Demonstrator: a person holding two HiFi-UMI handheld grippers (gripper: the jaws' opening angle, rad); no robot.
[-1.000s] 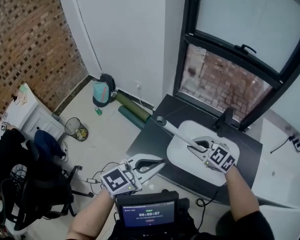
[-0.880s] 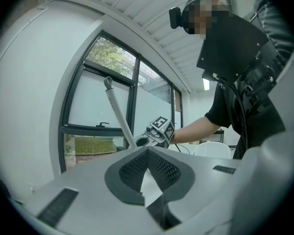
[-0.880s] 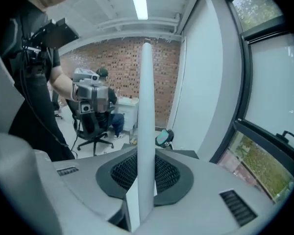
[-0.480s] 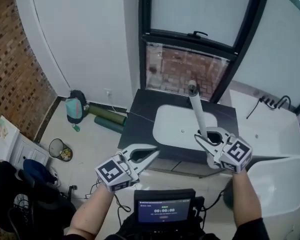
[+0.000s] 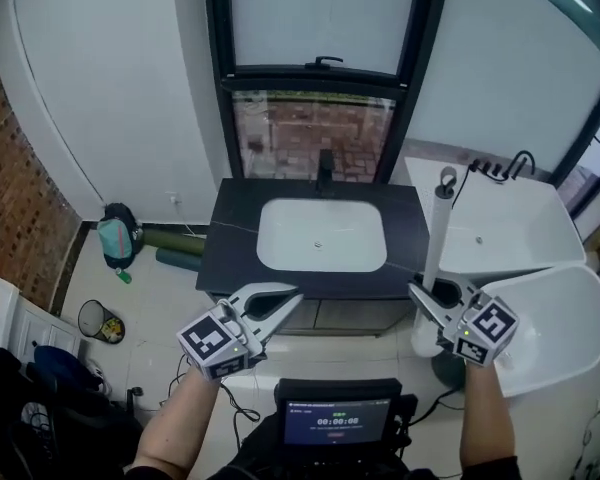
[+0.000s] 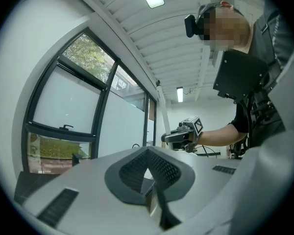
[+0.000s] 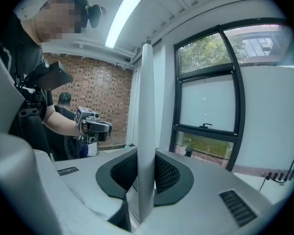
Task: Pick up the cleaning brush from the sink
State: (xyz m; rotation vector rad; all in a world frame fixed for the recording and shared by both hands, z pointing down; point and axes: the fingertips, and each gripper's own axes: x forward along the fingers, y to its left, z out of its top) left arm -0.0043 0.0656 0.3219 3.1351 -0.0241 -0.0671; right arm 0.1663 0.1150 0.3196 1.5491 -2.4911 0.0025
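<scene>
Swung out of the basin since a second ago, the long white plastic cleaning brush (image 5: 435, 238) now stands upright at the centre right of the head view, off the sink. The right hand-held gripper (image 5: 436, 296) is clenched on its handle low down, and the right gripper view shows the shaft pinched squarely between both pads. The left hand-held gripper (image 5: 290, 298) at lower centre has its jaws together on nothing.

The lift looks essentially done. With so much handle above the grip, the brush would likely lever about, so a firm squeeze and a steady wrist seem wise, as does keeping its tip off the black cables (image 5: 495, 168) at the upper right.

Beyond lie the white oval ceramic sink (image 5: 280, 238) set in a dark stone counter (image 5: 230, 258), a black tap (image 5: 325, 173), a black-framed window (image 5: 320, 68), a red brick wall (image 5: 10, 198) at the left and a wire waste bin (image 5: 92, 320).
</scene>
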